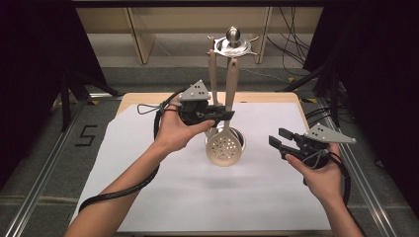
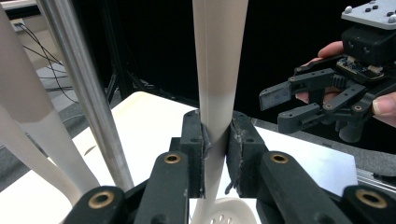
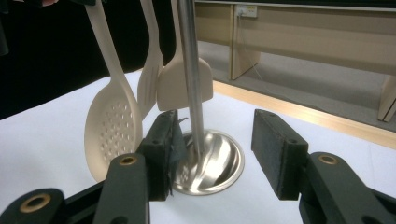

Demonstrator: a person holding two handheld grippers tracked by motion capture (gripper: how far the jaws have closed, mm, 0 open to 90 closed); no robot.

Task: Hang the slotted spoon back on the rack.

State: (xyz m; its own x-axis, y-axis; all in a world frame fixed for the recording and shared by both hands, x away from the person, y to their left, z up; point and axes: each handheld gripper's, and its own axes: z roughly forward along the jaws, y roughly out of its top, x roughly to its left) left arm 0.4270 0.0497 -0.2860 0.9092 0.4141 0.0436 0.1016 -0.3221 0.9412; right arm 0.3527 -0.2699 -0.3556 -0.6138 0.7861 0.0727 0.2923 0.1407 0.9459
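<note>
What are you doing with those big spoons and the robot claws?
A person holds a claw-like gripper in each hand at a table. The left gripper is pinching the handle of a holey spoon that hangs on a shiny metal stand. The right gripper waits open beside it, holding nothing. Other spoons hang there too.

Beyond my table (image 1: 148,98) lies grey floor (image 1: 173,74) strewn with black cables (image 1: 291,39), pale wooden furniture (image 1: 143,29) behind it, black curtains (image 1: 29,74) on both sides.

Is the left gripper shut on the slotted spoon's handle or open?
Shut: the left gripper fingers press both sides of the slotted spoon handle.
</note>
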